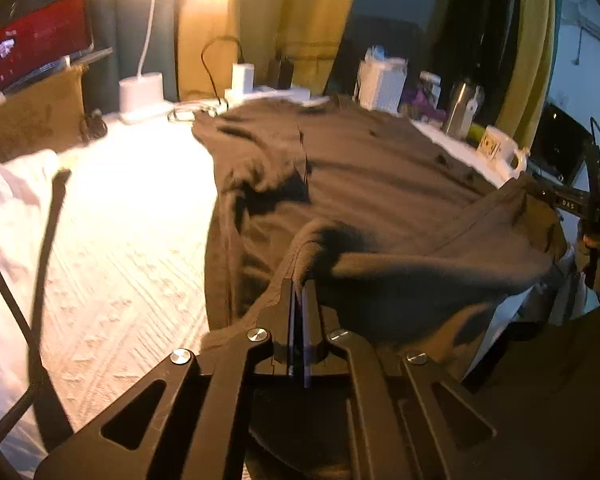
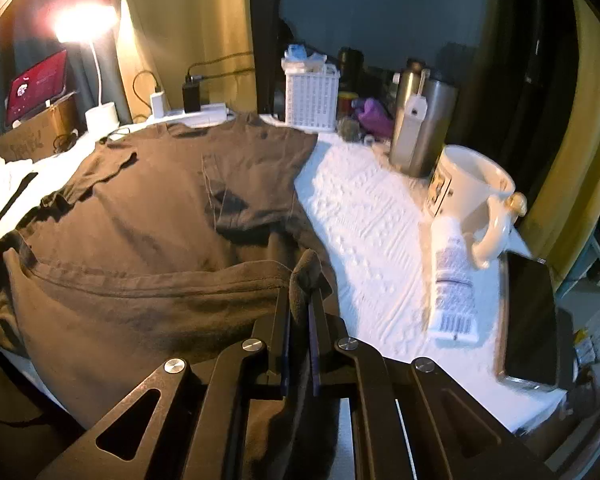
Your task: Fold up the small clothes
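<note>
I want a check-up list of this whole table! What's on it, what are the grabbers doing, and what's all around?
Surface: white textured cloth covering the table.
Job's things: dark brown T-shirt spread flat, its near hem lifted at both corners.
Clutter: white mug, lotion tube, phone, steel bottles, white basket, all to the right of the shirt.
Grippers: left gripper shut on the hem; right gripper shut on the other hem corner.
Cables: black cables run to chargers in a power strip behind the collar.
Surroundings: lit desk lamp, red tablet screen, yellow curtain.
</note>
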Tool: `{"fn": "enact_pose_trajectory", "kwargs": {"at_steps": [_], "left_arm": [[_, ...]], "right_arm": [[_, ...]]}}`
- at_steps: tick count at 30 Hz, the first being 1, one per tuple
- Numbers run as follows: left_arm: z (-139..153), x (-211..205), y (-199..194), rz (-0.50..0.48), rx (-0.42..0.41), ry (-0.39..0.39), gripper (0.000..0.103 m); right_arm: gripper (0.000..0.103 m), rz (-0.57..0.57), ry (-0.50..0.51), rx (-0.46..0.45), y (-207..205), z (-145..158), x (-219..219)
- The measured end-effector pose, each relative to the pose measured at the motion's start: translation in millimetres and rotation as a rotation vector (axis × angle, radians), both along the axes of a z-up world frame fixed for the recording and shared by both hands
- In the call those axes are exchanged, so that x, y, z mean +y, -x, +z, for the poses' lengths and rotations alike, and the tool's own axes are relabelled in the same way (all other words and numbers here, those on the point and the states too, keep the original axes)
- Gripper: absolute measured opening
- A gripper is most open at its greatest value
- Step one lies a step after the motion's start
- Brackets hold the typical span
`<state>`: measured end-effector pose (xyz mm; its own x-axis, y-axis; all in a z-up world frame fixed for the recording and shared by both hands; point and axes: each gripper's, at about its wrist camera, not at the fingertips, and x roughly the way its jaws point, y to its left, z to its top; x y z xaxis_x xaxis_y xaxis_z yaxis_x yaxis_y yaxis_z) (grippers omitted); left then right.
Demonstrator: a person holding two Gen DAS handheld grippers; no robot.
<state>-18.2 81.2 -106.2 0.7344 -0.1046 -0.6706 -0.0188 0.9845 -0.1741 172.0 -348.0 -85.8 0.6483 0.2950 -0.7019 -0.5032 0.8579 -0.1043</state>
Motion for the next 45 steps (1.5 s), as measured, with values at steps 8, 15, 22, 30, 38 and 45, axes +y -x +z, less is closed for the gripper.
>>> {"fn": "enact_pose_trajectory", "kwargs": {"at_steps": [8, 15, 22, 30, 38, 45], "left_arm": [[40, -7, 4, 0.007, -0.102, -0.050, 0.001], [65, -3, -5, 0.024, -0.164, -0.098, 0.001], [76, 3, -21, 0.023, -0.197, -0.136, 0.001], [81, 12, -50, 0.011, -0.191, -0.164, 0.001], [85, 20, -83, 0.005, -0.187, -0.186, 0.001], [90, 33, -109, 0.018, -0.185, -0.200, 0.001]], "right_arm": [[0.007, -0.002, -0.022, -0.091, 6, 36, 1], [0.007, -0.003, -0.040, -0.164, 3, 65, 1], [0.007, 0.005, -0.034, -0.219, -12, 84, 8], [0.007, 0.009, -0.020, -0.245, -45, 94, 23], [0.007, 0.024, -0.014, -0.249, -79, 97, 45], [0.007, 0.027, -0.012, -0.245, -114, 100, 61]]}}
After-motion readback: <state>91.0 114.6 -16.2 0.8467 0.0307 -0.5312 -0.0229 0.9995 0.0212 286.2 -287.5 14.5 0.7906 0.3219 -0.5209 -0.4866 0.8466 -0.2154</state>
